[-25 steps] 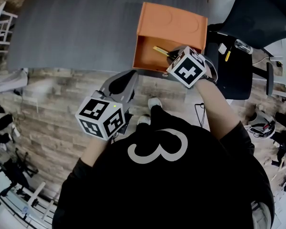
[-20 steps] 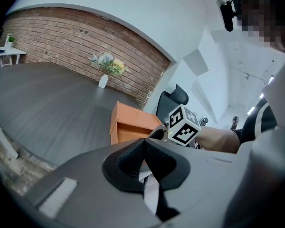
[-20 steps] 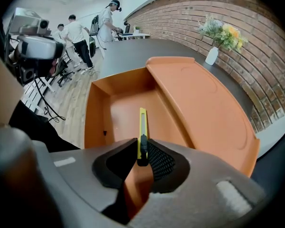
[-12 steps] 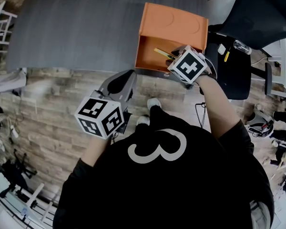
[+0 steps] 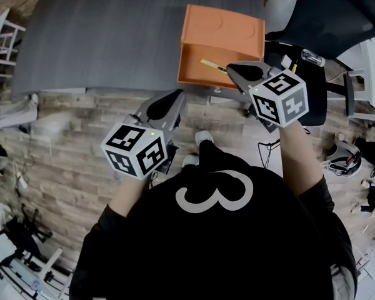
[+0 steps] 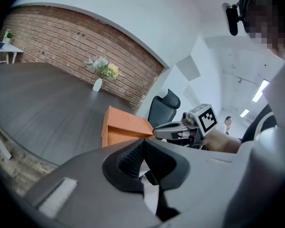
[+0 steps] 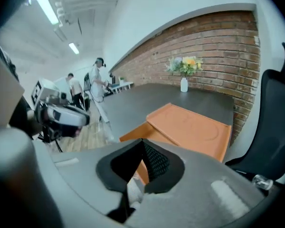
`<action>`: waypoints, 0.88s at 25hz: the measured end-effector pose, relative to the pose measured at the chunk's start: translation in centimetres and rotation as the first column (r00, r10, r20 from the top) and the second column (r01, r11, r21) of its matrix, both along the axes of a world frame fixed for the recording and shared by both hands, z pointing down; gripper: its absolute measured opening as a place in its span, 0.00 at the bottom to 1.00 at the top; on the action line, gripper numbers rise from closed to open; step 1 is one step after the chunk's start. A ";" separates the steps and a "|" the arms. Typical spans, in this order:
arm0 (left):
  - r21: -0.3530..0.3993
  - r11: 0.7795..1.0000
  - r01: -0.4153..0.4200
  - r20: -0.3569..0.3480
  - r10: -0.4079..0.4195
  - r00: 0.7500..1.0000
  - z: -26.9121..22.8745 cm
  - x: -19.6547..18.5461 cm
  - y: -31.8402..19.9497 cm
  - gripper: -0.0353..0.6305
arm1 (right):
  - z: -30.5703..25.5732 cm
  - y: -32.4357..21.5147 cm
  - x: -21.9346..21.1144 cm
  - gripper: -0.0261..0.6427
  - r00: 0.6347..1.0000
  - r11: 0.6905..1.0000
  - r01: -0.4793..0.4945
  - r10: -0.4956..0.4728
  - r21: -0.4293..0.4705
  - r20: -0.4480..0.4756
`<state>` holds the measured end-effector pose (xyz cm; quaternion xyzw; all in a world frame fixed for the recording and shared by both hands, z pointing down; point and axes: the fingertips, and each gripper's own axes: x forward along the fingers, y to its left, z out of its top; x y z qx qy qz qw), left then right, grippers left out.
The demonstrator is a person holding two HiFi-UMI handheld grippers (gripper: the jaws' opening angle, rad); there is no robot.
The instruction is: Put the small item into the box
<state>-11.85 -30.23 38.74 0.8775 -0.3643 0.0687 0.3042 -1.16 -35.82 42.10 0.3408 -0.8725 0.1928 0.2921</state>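
An orange box (image 5: 222, 30) stands open at the near edge of the dark table, its lid folded back. A small yellow stick-like item (image 5: 210, 65) lies inside it. My right gripper (image 5: 232, 71) hovers just off the box's near right corner, shut with nothing between its pads (image 7: 152, 158); the box (image 7: 190, 127) fills the view ahead of it. My left gripper (image 5: 177, 97) hangs over the wooden floor, left of the box and short of the table, shut and empty. From the left gripper view the box (image 6: 121, 127) and the right gripper (image 6: 156, 131) show ahead.
The grey table (image 5: 112, 36) stretches left and beyond the box. A black office chair (image 5: 337, 24) stands right of it. A white vase with flowers (image 6: 99, 82) sits at the table's far end by the brick wall. People stand far off in the right gripper view.
My right gripper has drawn back out of the box toward me and to the right, leaving the yellow item lying inside. The left gripper has barely moved.
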 end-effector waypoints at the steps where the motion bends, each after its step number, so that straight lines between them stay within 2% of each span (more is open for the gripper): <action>1: 0.010 1.000 -0.011 -0.005 0.011 1.000 -0.5 0.2 0.4 0.07 | -1.0 1.0 -0.2 0.04 0.998 1.000 -0.005 0.005 0.003 0.059; 3: 0.032 0.999 -0.034 -0.014 0.034 0.999 -1.4 0.5 1.3 0.07 | -2.7 3.0 -0.5 0.04 0.985 1.000 -0.014 0.010 0.020 0.170; 6: 0.067 0.995 -0.070 -0.024 0.071 0.997 -2.9 1.0 2.8 0.07 | -5.8 6.1 -0.8 0.04 0.945 0.997 -0.026 0.003 0.066 0.327; 9: 0.105 0.989 -0.103 -0.034 0.107 0.994 -4.5 1.7 4.6 0.07 | -8.3 9.5 -1.2 0.04 0.909 0.993 -0.028 -0.022 0.114 0.417; 14: 0.173 0.972 -0.158 -0.036 0.167 0.985 -6.8 2.5 7.7 0.07 | -10.4 14.2 -1.5 0.04 0.882 0.982 -0.063 -0.028 0.176 0.470; 19: 0.204 0.961 -0.186 -0.027 0.196 0.980 -8.1 3.2 10.2 0.07 | -11.2 16.9 -0.5 0.04 0.870 0.975 -0.119 0.012 0.186 0.494; 22: 0.225 0.954 -0.196 -0.024 0.207 0.978 -9.2 3.6 11.3 0.07 | -11.6 18.0 -0.5 0.04 0.866 0.974 -0.121 0.009 0.192 0.500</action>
